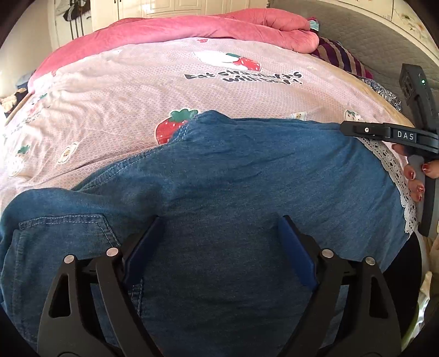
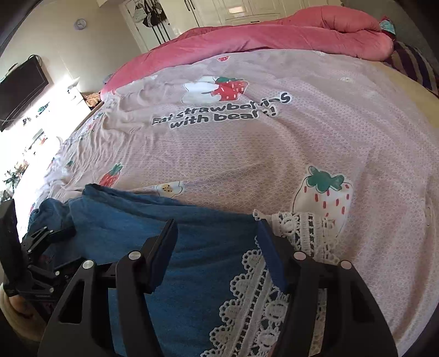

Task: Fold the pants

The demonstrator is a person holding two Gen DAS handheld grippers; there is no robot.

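Note:
Blue denim pants (image 1: 233,178) with white lace hems (image 1: 395,170) lie folded on a pink strawberry bedsheet (image 1: 137,90). My left gripper (image 1: 221,222) is open just above the denim near the waist and back pocket (image 1: 63,228). My right gripper (image 2: 216,228) is open over the leg ends, its fingers straddling the denim (image 2: 192,247) and the lace hem (image 2: 252,302). The right gripper also shows in the left wrist view (image 1: 384,131) at the hem end, held by a hand. The left gripper body shows in the right wrist view (image 2: 41,255).
A rolled pink quilt (image 1: 219,24) lies along the far side of the bed, with a striped cloth (image 1: 340,57) beside it. A TV (image 2: 19,88) and cabinet stand at the left; wardrobe doors are behind. The sheet (image 2: 274,142) beyond the pants is flat.

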